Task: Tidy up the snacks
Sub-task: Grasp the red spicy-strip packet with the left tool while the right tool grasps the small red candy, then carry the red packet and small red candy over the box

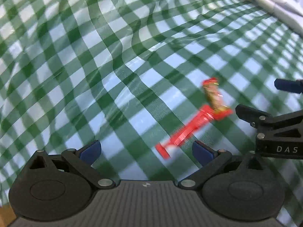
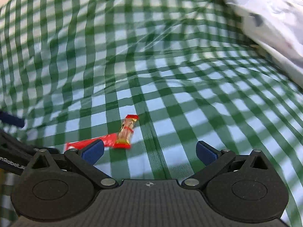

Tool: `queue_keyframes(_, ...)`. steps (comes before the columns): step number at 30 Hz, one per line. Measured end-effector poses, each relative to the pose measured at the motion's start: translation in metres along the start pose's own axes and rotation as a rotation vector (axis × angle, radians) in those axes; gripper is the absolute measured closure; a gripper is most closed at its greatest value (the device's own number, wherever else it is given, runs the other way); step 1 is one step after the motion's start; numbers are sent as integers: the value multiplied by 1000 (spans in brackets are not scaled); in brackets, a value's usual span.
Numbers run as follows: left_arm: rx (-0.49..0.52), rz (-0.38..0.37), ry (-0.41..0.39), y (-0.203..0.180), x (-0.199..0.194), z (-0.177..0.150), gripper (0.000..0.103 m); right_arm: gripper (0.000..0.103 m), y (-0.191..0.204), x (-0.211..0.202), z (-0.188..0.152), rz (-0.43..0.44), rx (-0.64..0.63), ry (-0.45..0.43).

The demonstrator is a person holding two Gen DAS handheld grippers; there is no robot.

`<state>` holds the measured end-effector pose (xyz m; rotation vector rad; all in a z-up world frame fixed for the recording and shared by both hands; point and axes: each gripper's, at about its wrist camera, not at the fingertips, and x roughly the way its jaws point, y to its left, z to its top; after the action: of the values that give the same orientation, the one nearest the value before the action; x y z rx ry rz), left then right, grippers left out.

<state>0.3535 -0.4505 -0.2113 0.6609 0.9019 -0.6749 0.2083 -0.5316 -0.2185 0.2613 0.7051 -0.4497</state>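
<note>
Two snack packets lie together on a green-and-white checked tablecloth [image 1: 132, 87] that is rumpled into long folds toward the far side. The longer one, a red bar wrapper [image 1: 186, 130], stretches flat across the cloth; the shorter, a red and gold snack packet [image 1: 215, 96], sits at one end of it, touching or overlapping that end, though the blur makes the exact overlap hard to judge. The left gripper [image 1: 146, 150] is low over the cloth with its blue-padded fingers [image 1: 90, 151] spread wide and nothing between them; the near end of the red bar wrapper lies just ahead of the gap, closer to the right-hand finger. From the right wrist view the same red bar wrapper [image 2: 106, 141] runs off to the left, partly hidden behind the left blue finger, and the red and gold snack packet [image 2: 127, 131] stands just ahead and left of centre. The right gripper [image 2: 150, 151] is likewise spread apart and empty, with only bare cloth between its fingers [image 2: 207, 153]. In the left wrist view that right gripper shows at the right edge, close beside the packets. A white crumpled sheet or bag [image 2: 274, 24] lies at the far right corner of the table.
</note>
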Motion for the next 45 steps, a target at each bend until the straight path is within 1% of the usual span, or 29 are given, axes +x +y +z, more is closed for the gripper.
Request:
queue_keyframes(2, -8, -24, 22, 5, 20, 7, 1, 1, -4, 26, 6, 4, -21, 17)
queue_keyframes(5, 10, -124, 12, 10, 30, 15, 1, 1, -11, 51, 15, 30, -17, 36)
queue_keyframes(7, 54, -208, -39, 15, 20, 15, 0, 1, -13, 54, 18, 85, -25, 30)
queue_keyframes(8, 86, -228, -63, 15, 16, 13, 0, 1, -12, 55, 19, 112, -38, 27)
queue_keyframes(9, 120, -223, -74, 14, 15, 12, 0, 1, -9, 56, 20, 127, -61, 28)
queue_keyframes(10, 145, -211, -76, 13, 16, 10, 0, 1, -5, 59, 20, 122, -91, 25)
queue_keyframes(12, 154, -189, -49, 11, 24, 9, 0, 1, 5, 66, 18, 60, -162, 35)
queue_keyframes(13, 145, -189, -32, 10, 28, 10, 0, 1, 8, 71, 17, 7, -199, 58)
queue_keyframes(14, 137, -197, -25, 9, 30, 10, 0, 1, 4, 71, 15, -8, -191, 45)
queue_keyframes(16, 134, -219, -34, 6, 31, 12, 0, 1, -8, 67, 14, -40, -141, 50)
queue_keyframes(18, 143, -242, -36, -2, 31, 14, 0, 1, -20, 63, 12, -25, -106, 47)
queue_keyframes(20, 157, -249, -36, -11, 34, 17, 1, 1, -26, 63, 9, 9, -125, 47)
queue_keyframes(21, 167, -251, -40, -17, 35, 18, 7, 1, -25, 63, 10, 14, -152, 42)
queue_keyframes(22, 178, -253, -41, -20, 36, 18, 28, 1, -23, 65, 10, 21, -178, 35)
queue_keyframes(23, 186, -246, -37, -22, 37, 19, 34, 1, -23, 64, 10, 27, -194, 28)
queue_keyframes(24, 180, -238, -53, -23, 34, 19, 54, 1, -22, 65, 9, 34, -208, 16)
queue_keyframes(25, 170, -248, -56, -22, 33, 18, 86, 7, -22, 65, 8, 47, -223, 5)
queue_keyframes(26, 146, -262, -40, -19, 33, 19, 87, 26, -21, 61, 5, 74, -234, -17)
queue_keyframes(27, 110, -274, -26, -15, 33, 18, 90, 41, -17, 53, 4, 93, -258, -38)
queue_keyframes(28, 78, -285, -13, -12, 33, 18, 93, 73, -10, 48, 0, 87, -304, -54)
queue_keyframes(29, 50, -293, -1, -9, 32, 17, 93, 83, -3, 44, -4, 66, -352, -60)
queue_keyframes(30, 26, -289, 8, -7, 28, 15, 94, 84, 3, 41, -8, 50, -378, -67)
queue_keyframes(32, -26, -282, 9, 0, 16, 9, 94, 85, 3, 35, -10, 50, -362, -66)
queue_keyframes(34, -77, -270, -9, 7, -7, -1, 94, 85, -2, 24, -7, 46, -288, -52)
queue_keyframes(36, -124, -270, -32, 14, -34, -13, 94, 85, -11, 3, -4, 50, -184, -64)
queue_keyframes(37, -145, -272, -45, 17, -49, -19, 94, 85, -16, -13, -4, 63, -132, -71)
queue_keyframes(41, -217, -269, -92, 18, -114, -51, 94, 85, -23, -73, -12, 70, -24, -101)
queue_keyframes(43, -257, -278, -101, 17, -148, -72, 94, 85, -19, -108, -22, 94, 30, -93)
queue_keyframes(45, -277, -283, -111, 16, -183, -95, 94, 85, -6, -144, -33, 132, 55, -77)
